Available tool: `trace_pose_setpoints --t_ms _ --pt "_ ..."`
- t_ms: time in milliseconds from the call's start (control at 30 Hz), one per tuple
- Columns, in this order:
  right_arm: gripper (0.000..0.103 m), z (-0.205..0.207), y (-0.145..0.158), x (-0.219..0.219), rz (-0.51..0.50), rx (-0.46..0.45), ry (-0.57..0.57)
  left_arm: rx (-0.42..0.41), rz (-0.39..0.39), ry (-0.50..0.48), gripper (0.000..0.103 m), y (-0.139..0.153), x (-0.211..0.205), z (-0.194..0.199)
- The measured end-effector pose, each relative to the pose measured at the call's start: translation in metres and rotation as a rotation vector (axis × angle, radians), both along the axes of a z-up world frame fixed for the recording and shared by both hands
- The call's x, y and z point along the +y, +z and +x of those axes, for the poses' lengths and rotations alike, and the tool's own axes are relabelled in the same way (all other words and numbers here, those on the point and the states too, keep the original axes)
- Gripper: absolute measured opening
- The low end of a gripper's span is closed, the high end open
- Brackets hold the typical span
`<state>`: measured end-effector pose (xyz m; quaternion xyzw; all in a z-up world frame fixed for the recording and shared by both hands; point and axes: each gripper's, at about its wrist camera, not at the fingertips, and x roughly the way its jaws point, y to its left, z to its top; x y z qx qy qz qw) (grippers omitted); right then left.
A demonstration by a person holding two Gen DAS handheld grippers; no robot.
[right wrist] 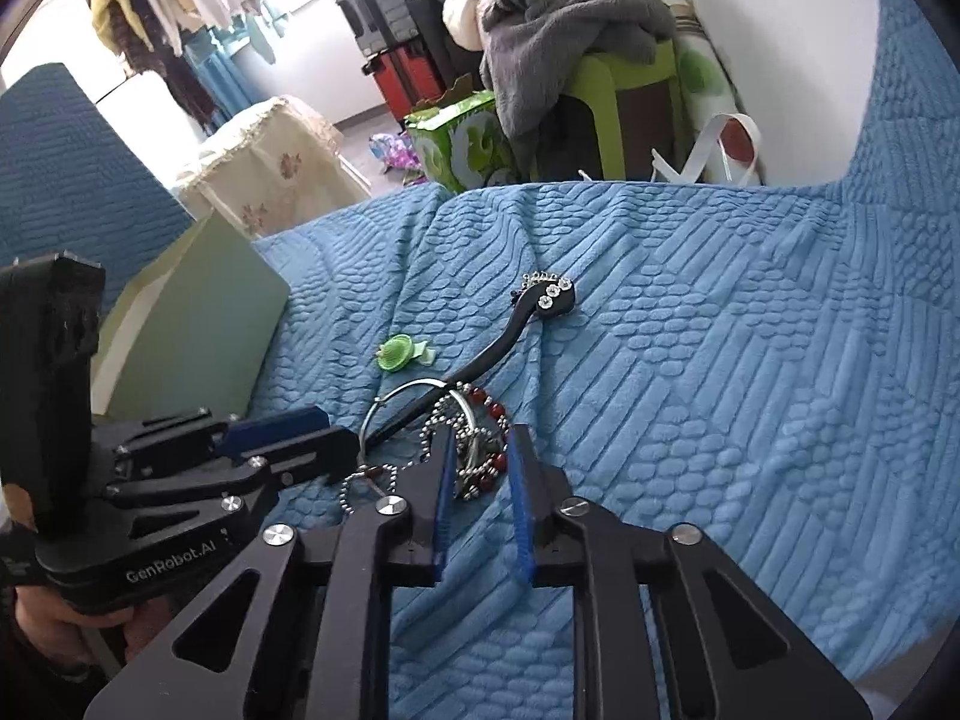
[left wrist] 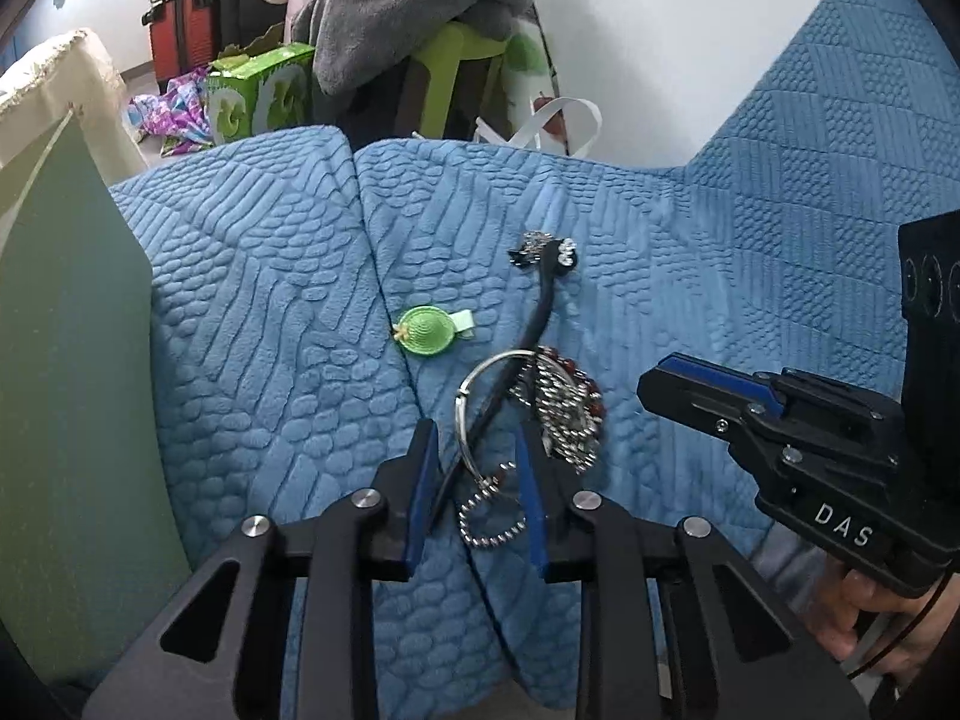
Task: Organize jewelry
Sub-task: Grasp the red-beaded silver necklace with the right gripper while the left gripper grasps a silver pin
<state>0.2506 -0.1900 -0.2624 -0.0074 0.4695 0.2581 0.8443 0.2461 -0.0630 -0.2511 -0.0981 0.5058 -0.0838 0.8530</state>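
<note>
Blue quilted sofa cushion (left wrist: pixel 252 360) carried the tangled jewelry pile (left wrist: pixel 540 414); I had both tongs, left (left wrist: pixel 477 468) and right (right wrist: pixel 480 462), part-open and straddling it ungripped, judging the pickup next needed closing on one strand.

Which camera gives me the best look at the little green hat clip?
The left wrist view: the green hat clip is larger there, showing its round brim and tab on the blue cover. The right wrist view shows it smaller and edge-on.

Place: a lived-in home room
Signs: blue quilted sofa cover (right wrist: pixel 690 360), grey fleece blanket (right wrist: pixel 564 18) heaped on a green plastic stool (right wrist: pixel 618 90), hanging clothes (right wrist: pixel 156 6), stacked suitcases (right wrist: pixel 390 30)
</note>
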Motion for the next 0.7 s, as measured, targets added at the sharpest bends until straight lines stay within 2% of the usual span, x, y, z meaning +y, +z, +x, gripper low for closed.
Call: trace_pose_setpoints --t_ms 233,300,333,367,600,633,700 --pt "0.009 0.017 -0.022 0.007 -0.032 0.059 0.032 0.018 0.023 -0.02 0.026 -0.011 -0.005 0.012" --pt "0.009 0.018 -0.028 0.01 -0.053 0.074 0.043 0.018 0.03 -0.03 0.023 -0.012 -0.008 0.015" --pt "0.009 0.017 -0.029 0.011 -0.064 0.072 0.045 0.021 0.034 -0.033 0.016 -0.013 -0.009 0.017" --pt "0.009 0.016 -0.03 0.012 -0.079 0.067 0.048 0.026 0.035 -0.035 0.013 -0.015 -0.009 0.018" --pt "0.009 0.01 -0.032 0.013 -0.117 0.041 0.039 0.017 0.051 -0.03 0.009 -0.016 -0.012 0.02" --pt "0.009 0.01 -0.032 0.013 -0.121 0.04 0.038 0.004 0.047 -0.027 0.004 -0.012 -0.011 0.018" --pt "0.01 0.01 -0.032 0.011 -0.116 0.047 0.029 -0.007 0.025 -0.034 0.004 -0.005 -0.01 0.016"
